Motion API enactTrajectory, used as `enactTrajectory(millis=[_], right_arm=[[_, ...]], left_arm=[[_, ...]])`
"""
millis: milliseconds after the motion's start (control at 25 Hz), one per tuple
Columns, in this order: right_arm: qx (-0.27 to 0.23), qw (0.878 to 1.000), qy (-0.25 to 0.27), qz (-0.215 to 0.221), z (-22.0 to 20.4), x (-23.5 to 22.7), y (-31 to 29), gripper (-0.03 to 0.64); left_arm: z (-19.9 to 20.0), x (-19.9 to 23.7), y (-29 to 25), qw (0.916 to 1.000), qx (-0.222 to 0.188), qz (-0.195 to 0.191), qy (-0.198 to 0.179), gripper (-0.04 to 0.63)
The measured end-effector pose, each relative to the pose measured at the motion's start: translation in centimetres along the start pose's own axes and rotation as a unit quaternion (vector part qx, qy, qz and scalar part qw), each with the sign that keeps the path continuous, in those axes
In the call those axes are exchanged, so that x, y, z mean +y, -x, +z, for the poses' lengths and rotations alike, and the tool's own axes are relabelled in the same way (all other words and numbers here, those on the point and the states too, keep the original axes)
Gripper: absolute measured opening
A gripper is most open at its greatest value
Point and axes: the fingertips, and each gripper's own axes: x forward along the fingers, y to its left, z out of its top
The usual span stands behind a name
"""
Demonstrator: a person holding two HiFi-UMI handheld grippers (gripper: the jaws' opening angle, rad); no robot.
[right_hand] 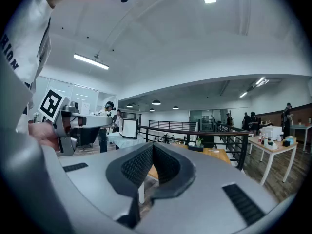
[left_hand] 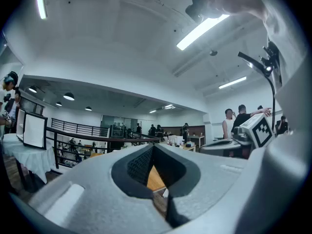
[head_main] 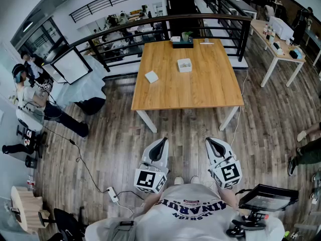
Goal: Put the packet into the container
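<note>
A small white packet lies flat near the left edge of the wooden table. A white square container sits right of it, toward the table's middle. Both grippers are held close to my chest, well short of the table and above the wooden floor. The left gripper is shut with nothing in it. The right gripper is likewise shut and holds nothing. Each gripper view looks out level across the room, with only a sliver of tabletop showing past the jaws.
A dark tray and a flat white item lie at the table's far edge, against a black railing. A cable and power strip lie on the floor at left. People sit at far left; another table stands at right.
</note>
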Motion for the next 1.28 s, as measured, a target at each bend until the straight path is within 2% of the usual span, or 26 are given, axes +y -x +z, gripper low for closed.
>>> enactTrajectory(millis=[160, 640, 800, 1000, 1280], right_arm=[[-0.005, 1.000, -0.003, -0.005, -0.1, 0.0, 0.2, 0.006], [-0.013, 1.000, 0.000, -0.004, 0.5, 0.0, 0.3, 0.007], [0.000, 0.998, 0.058, -0.028, 0.1, -1.3, -0.3, 0.008], [-0.005, 0.999, 0.051, -0.016, -0.7, -3.8, -1.2, 0.009], [0.015, 0.999, 0.037, -0.030, -3.2, -8.2, -2.0, 0.009]], left_arm=[[0.2, -0.4, 0.2, 0.9999, -0.001, -0.004, -0.012, 0.003], [0.1, -0.5, 0.1, 1.0000, 0.001, -0.003, -0.001, 0.003], [0.1, -1.0, -1.5, 0.9999, -0.002, -0.010, -0.005, 0.003], [0.4, -2.1, -4.6, 0.9998, -0.012, -0.016, -0.007, 0.003], [-0.2, -4.0, -7.7, 0.9997, -0.011, -0.018, -0.014, 0.003]])
